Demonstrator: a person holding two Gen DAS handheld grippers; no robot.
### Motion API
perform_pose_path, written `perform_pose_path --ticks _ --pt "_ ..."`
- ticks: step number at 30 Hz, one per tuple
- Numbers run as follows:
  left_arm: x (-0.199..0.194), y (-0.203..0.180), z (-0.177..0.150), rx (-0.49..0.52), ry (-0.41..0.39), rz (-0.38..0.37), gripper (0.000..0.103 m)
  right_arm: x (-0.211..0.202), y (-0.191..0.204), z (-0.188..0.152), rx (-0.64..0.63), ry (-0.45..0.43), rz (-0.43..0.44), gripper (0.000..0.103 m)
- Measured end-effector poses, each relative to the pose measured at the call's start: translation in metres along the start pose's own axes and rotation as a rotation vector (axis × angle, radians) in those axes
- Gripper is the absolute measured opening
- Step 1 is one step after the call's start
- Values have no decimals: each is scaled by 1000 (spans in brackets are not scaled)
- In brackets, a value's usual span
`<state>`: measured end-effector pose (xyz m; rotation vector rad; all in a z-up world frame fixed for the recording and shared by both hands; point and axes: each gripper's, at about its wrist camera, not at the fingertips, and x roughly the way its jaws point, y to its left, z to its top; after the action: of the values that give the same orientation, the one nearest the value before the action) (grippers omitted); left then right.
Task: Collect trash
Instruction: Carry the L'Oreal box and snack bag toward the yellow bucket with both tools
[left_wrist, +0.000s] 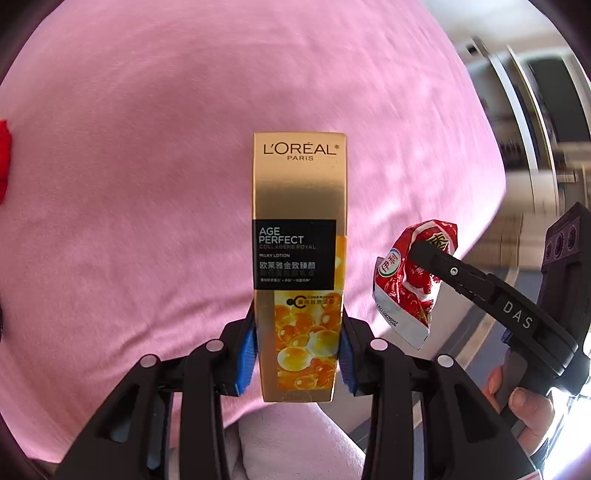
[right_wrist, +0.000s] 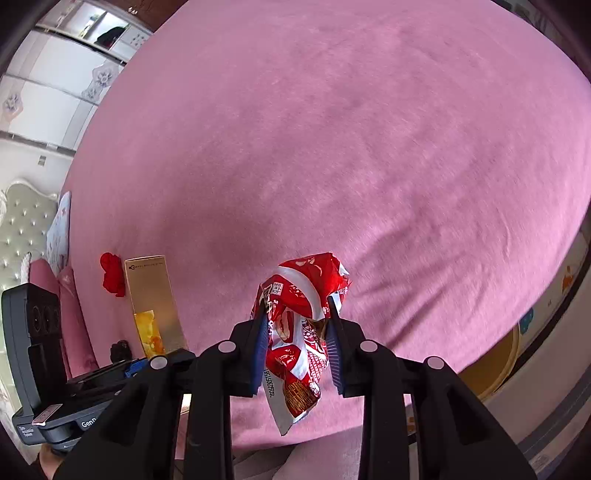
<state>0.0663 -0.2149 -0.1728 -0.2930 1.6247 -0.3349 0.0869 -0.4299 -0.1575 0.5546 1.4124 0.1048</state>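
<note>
A tall gold lotion box (left_wrist: 299, 184) stands upright between the blue pads (left_wrist: 246, 354) of my left gripper (left_wrist: 299, 332), which is shut on its lower part. In the right wrist view that same box (right_wrist: 151, 291) shows at the left, above the left gripper's body. A crumpled red and white snack wrapper (right_wrist: 306, 280) hangs between the blue pads of my right gripper (right_wrist: 298, 310), which is shut on it. From the left wrist, the wrapper (left_wrist: 402, 288) appears lower right, pinched by a black finger (left_wrist: 436, 258). Both are held above a pink bed (right_wrist: 332, 129).
A small red crumpled item (right_wrist: 112, 275) lies on the pink bedcover near the pillows (right_wrist: 61, 229) and tufted headboard (right_wrist: 22, 221). White wardrobe doors (right_wrist: 55, 74) stand beyond the bed. Floor with a yellow mat (right_wrist: 495, 365) lies past the bed's right edge. A hand (left_wrist: 528, 410) grips the right tool.
</note>
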Motion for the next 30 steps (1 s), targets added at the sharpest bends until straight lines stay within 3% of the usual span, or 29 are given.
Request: perform_pose_path --ticks 13,30 --pt "44 -79 -40 177 111 3 37 -39 -97 -74 189 -30 -23 28" --pt "155 -211 -96 364 275 61 37 -66 -249 -124 373 11 -38 28"
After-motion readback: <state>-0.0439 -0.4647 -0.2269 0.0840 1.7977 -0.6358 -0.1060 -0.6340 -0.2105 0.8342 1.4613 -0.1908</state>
